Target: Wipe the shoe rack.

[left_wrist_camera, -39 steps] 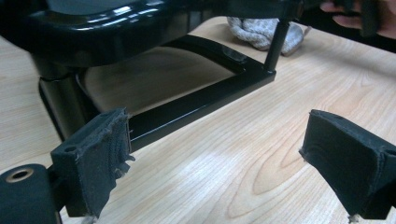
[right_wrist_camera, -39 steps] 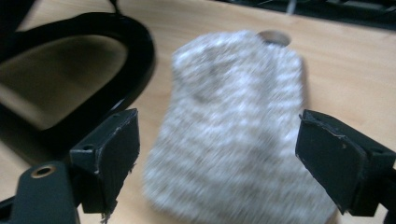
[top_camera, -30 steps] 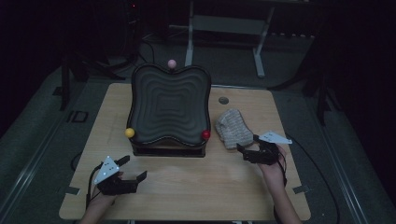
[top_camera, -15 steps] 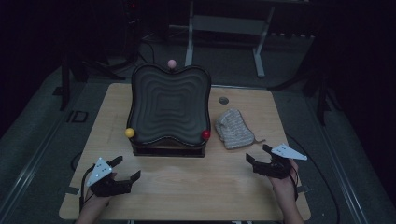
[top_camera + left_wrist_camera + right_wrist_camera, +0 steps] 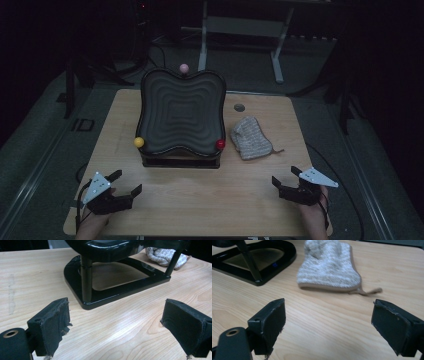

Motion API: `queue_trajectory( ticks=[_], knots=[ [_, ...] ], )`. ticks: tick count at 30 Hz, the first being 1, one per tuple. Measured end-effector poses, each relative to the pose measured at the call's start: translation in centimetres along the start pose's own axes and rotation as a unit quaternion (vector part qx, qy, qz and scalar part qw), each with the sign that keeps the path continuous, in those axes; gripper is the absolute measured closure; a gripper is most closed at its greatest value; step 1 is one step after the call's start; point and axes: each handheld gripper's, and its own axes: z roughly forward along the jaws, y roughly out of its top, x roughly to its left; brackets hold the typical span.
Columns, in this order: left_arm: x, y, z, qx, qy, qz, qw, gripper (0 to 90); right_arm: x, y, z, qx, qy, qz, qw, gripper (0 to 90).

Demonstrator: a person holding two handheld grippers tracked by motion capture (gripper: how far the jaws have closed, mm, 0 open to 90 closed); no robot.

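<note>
A black wavy tray on a stand [image 5: 180,116] occupies the middle of the wooden table [image 5: 205,195], with a yellow ball [image 5: 139,142], a red ball [image 5: 220,144] and a pink ball [image 5: 184,67] at its corners. To its right lies a grey knitted pouch [image 5: 250,138] [image 5: 328,266] with a short cord. My left gripper [image 5: 125,183] [image 5: 113,327] is open near the front left edge, facing the stand's base [image 5: 117,288]. Open as well, my right gripper [image 5: 287,176] [image 5: 329,325] hovers at the front right, pointing at the pouch with bare wood between.
A small dark round hole [image 5: 239,107] marks the tabletop behind the pouch. A metal frame [image 5: 240,30] stands on the dark floor beyond the table. Cables trail from both grippers off the front edge.
My right gripper has drawn back from beside the pouch to the front right of the table. The left gripper has shifted slightly toward the front edge. Both stay open.
</note>
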Motion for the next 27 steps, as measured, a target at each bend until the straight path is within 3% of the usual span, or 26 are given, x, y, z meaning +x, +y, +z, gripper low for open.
queue_trajectory(
  ticks=[4,5,6,10,12,16,19,23,27],
  knots=[
    [0.2,-0.2,-0.4,0.001,0.006,0.000,1.0000,8.3,-0.4,-0.6,-0.5,-0.003,-0.009,0.010,0.9999,12.3],
    [0.3,-0.3,-0.8,0.000,0.009,0.000,1.0000,8.3,-0.4,-0.8,-0.7,-0.001,-0.014,0.010,0.9999,12.4],
    [0.5,-0.4,-1.0,-0.004,0.009,-0.003,1.0000,8.3,-0.6,-1.3,-1.1,-0.001,-0.035,0.009,0.9994,12.3],
    [0.7,-0.4,-1.4,-0.008,0.011,-0.004,0.9999,8.3,-0.9,-1.7,-1.3,-0.008,-0.051,0.013,0.9986,12.2],
    [1.2,-0.5,-2.0,-0.014,0.026,-0.007,0.9995,8.3,-1.2,-2.0,-1.5,-0.015,-0.065,0.018,0.9976,12.2],
    [1.7,-0.6,-2.6,-0.022,0.035,-0.015,0.9990,8.3,-1.6,-2.4,-1.5,-0.018,-0.082,0.019,0.9963,12.3],
    [2.0,-0.6,-3.0,-0.033,0.031,-0.020,0.9988,8.3,-1.9,-2.8,-1.5,-0.019,-0.093,0.024,0.9952,12.2],
    [2.2,-0.7,-3.1,-0.028,0.044,-0.008,0.9986,8.3,-2.5,-3.3,-1.4,-0.021,-0.104,0.038,0.9937,12.2],
    [2.2,-0.9,-3.1,-0.028,0.044,-0.009,0.9986,8.3,-2.7,-3.3,-1.2,-0.027,-0.111,0.040,0.9927,12.3]
  ],
)
